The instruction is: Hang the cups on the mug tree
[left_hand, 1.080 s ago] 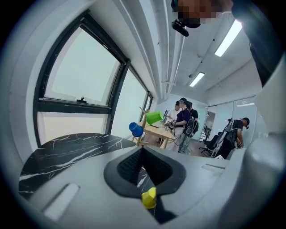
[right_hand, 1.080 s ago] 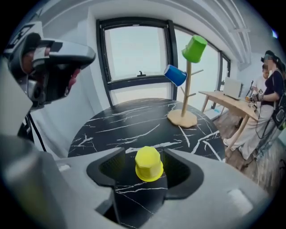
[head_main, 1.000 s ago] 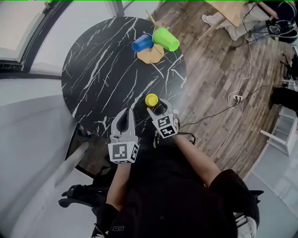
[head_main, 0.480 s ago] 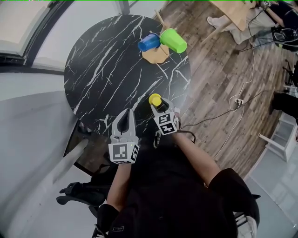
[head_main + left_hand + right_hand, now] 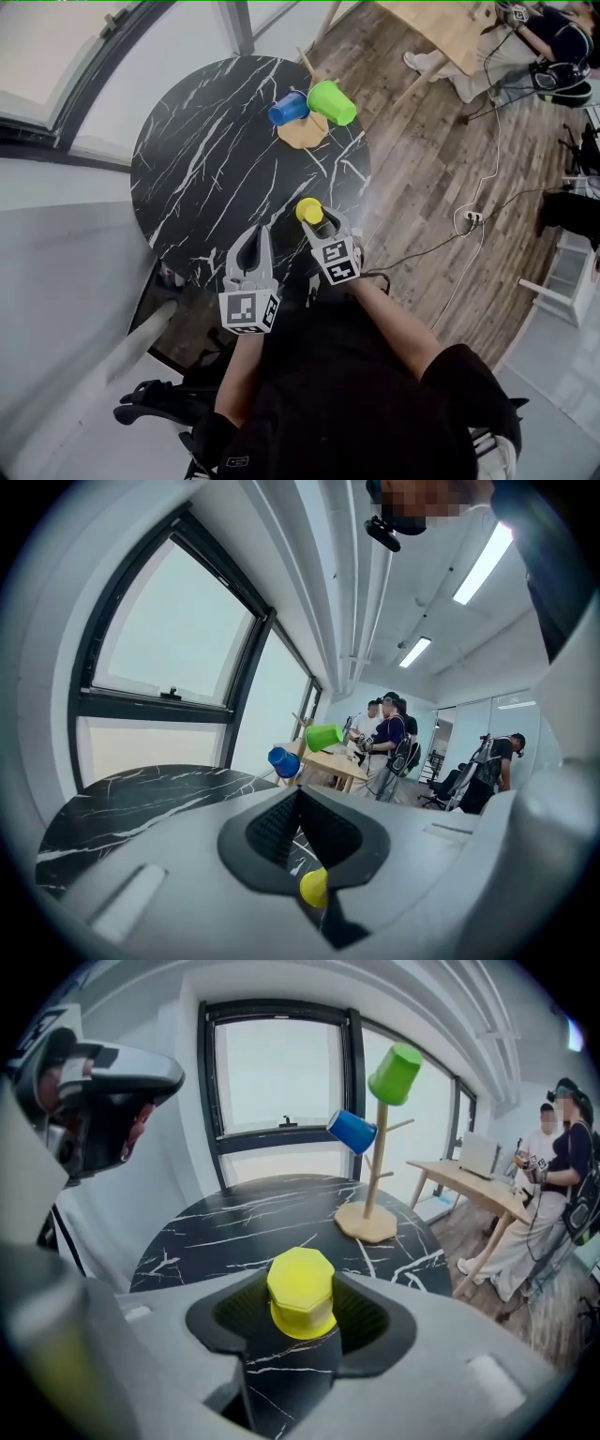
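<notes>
While my left gripper (image 5: 254,234) idles shut, the tapered yellow plastic cup (image 5: 308,210) that my right gripper (image 5: 317,223) just clamped could slip out en route to twelve o'clock.

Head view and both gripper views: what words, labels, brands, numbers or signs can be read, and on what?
No text can be read in any view.
Left cube, right cube: black-and-white square markers, no letters.
Shirt logo: too small to read.
Yellow cup, blue cup, green cup: no print shows.
</notes>
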Available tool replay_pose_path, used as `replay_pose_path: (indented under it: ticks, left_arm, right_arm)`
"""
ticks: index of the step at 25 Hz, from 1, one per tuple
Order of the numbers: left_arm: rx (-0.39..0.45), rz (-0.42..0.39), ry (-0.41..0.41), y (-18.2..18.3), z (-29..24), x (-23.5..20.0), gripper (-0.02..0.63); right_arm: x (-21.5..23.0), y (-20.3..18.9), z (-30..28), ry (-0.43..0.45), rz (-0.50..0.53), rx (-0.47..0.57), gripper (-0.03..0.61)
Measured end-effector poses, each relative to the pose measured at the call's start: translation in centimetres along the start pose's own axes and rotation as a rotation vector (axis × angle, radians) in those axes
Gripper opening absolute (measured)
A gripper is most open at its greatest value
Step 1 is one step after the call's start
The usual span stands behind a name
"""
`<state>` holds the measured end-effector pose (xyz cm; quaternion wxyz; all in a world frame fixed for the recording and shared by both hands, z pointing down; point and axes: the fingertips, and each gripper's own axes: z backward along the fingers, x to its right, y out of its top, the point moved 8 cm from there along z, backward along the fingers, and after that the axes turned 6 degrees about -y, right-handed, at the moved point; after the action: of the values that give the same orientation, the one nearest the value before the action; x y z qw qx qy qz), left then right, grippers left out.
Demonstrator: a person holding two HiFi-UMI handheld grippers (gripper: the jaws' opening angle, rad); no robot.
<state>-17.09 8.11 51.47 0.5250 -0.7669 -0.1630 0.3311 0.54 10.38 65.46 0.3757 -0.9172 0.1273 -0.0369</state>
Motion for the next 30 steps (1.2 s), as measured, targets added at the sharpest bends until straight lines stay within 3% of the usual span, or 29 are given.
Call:
replay_pose_path:
  ticks: [9,16,30]
  left_arm:
    - [0.029,0.003,-0.065,2.7,-1.7,1.7,-0.003]
    - [0.05,-0.024,-0.06,4.8,-3.6,3.4,-0.003]
    - [0.058,-0.047,-0.044,6.2,-7.1,6.0,-0.003]
  right_arm:
    - [3.1,4.5,4.7,-0.036,0.005,0.156,0.212]
    - [6.1,7.5,6.9,-0.049,0.0,0.261,0.212]
    - [11.0,9.9,5.9,-0.025,-0.031,0.33,0.21]
